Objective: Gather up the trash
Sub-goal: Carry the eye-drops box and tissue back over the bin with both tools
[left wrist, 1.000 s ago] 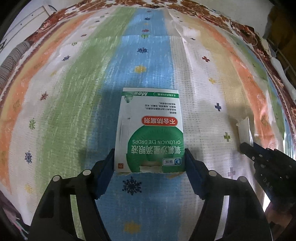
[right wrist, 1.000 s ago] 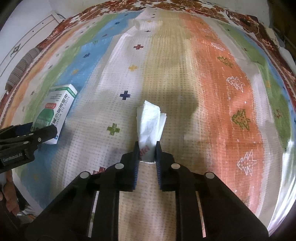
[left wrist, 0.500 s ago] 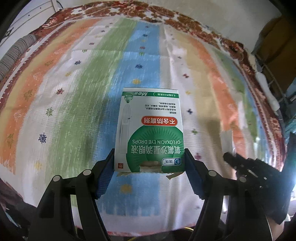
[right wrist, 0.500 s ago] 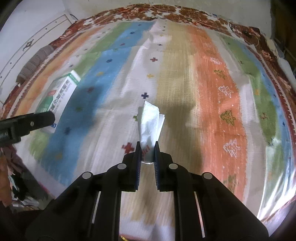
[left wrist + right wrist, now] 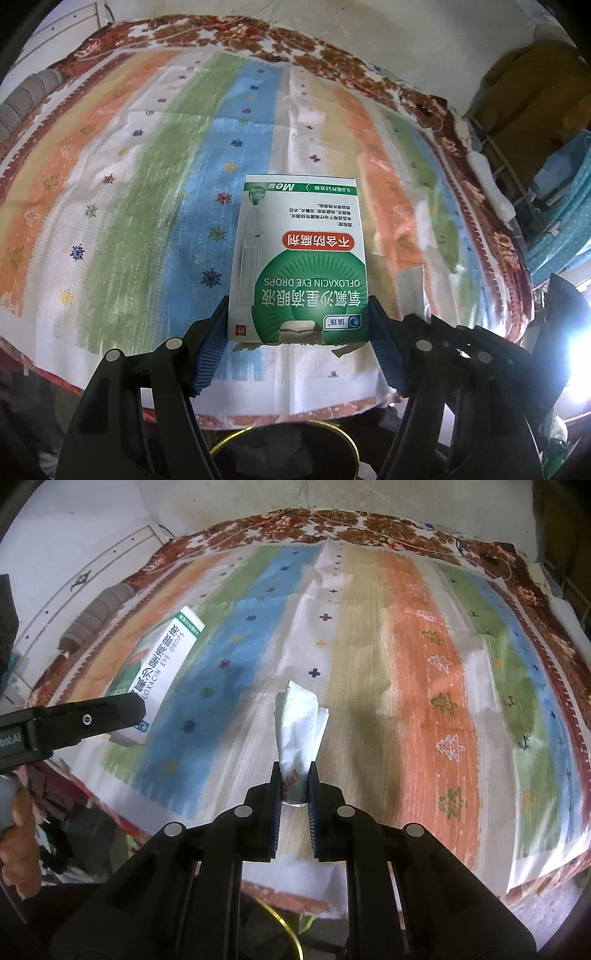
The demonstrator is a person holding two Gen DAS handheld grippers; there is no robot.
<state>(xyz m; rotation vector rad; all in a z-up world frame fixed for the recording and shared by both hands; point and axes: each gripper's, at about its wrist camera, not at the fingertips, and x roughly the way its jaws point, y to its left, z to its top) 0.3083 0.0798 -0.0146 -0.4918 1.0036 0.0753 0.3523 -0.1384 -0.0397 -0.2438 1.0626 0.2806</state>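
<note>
Above the striped cloth (image 5: 155, 192) that covers the surface, both grippers carry trash clear of the fabric. At 6 o'clock in the left wrist view, the left gripper (image 5: 298, 332) has its jaws set wide and pressed against the two sides of an eye-drops box (image 5: 299, 258), a white and green carton whose torn near end sits between the blue pads. Seen from the right wrist view, the same box juts out toward 10 o'clock, past the black finger of that gripper. The right gripper (image 5: 294, 786) has its jaws drawn narrow and pinches the lower end of a crumpled white wrapper (image 5: 300, 723), which stands up toward 12 o'clock from the grip.

At 6 o'clock in both views, below the near edge of the cloth, part of a dark bin with a gold rim (image 5: 343, 439) shows between the gripper arms; its inside is too dark to read. I judge the picking step finished and the carrying step under way, with both pieces headed for that bin. The next move likely calls for bringing each load over the rim, one after the other so the arms do not clash, then widening the jaws to drop it.
</note>
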